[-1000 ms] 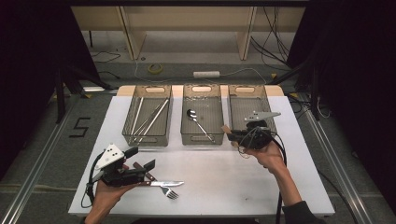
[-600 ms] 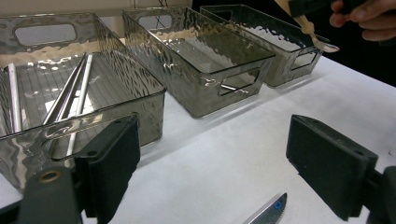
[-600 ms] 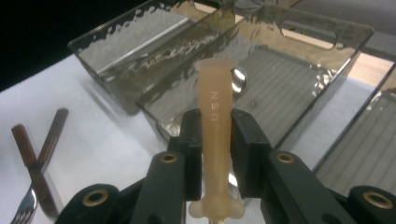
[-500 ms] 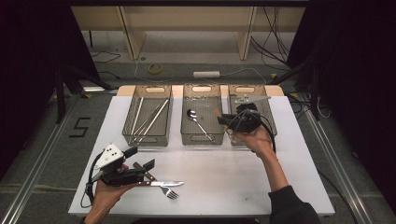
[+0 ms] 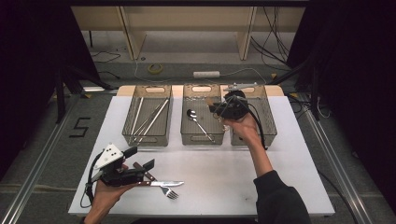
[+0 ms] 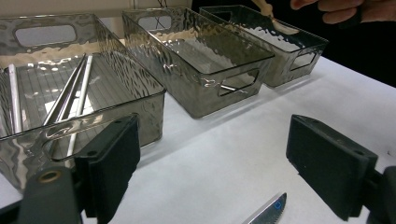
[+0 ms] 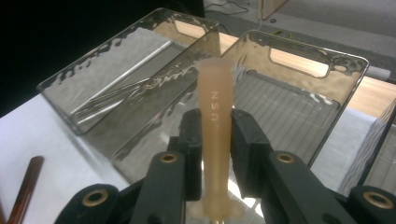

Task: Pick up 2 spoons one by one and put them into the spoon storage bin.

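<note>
Holding a tan plastic handle mid-shaft, the right tool squeezes it above the bins at the tabletop's far edge; light, stiff, slippery; left tool gapes wide.

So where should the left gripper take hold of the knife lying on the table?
Probably at the brown handle, coming straight down with the jaws across it: the knife lies flat, its handle beside the open left gripper, while the fork crowds the blade end.
</note>
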Demonstrator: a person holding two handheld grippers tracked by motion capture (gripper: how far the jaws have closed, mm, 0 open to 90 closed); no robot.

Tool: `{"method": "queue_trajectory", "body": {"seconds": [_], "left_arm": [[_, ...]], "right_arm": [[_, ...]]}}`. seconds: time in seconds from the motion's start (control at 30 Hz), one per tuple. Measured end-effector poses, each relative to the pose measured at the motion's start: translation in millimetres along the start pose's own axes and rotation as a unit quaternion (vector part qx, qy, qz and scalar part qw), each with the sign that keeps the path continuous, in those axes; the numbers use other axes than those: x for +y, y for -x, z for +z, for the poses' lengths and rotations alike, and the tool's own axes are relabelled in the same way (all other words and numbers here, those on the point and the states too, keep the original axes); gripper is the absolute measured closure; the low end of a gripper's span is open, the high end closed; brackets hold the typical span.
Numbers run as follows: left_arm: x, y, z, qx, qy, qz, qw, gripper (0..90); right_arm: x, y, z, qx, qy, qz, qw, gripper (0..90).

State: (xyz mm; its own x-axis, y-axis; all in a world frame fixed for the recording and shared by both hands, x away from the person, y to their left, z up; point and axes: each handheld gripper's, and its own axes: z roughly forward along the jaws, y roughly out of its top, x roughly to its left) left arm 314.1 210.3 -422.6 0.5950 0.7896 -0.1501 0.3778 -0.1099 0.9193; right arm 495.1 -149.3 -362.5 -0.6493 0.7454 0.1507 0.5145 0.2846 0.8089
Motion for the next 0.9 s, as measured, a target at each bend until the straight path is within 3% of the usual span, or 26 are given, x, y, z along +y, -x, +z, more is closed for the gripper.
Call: {"method": "queue_trajectory", "body": {"seconds": [0.4, 0.9], "left_arm": [[-0.1, -0.3, -0.2, 0.000, 0.002, -0.003, 1.0000, 17.0], [0.0, -1.5, -0.7, 0.002, 0.002, -0.004, 1.0000, 17.0]], "right_arm": [[11.5, 6.5, 29.6, -0.029, -0.005, 0.023, 0.9993, 75.9], [6.5, 10.0, 51.9, -0.051, -0.022, 0.037, 0.9978, 75.8]]}}
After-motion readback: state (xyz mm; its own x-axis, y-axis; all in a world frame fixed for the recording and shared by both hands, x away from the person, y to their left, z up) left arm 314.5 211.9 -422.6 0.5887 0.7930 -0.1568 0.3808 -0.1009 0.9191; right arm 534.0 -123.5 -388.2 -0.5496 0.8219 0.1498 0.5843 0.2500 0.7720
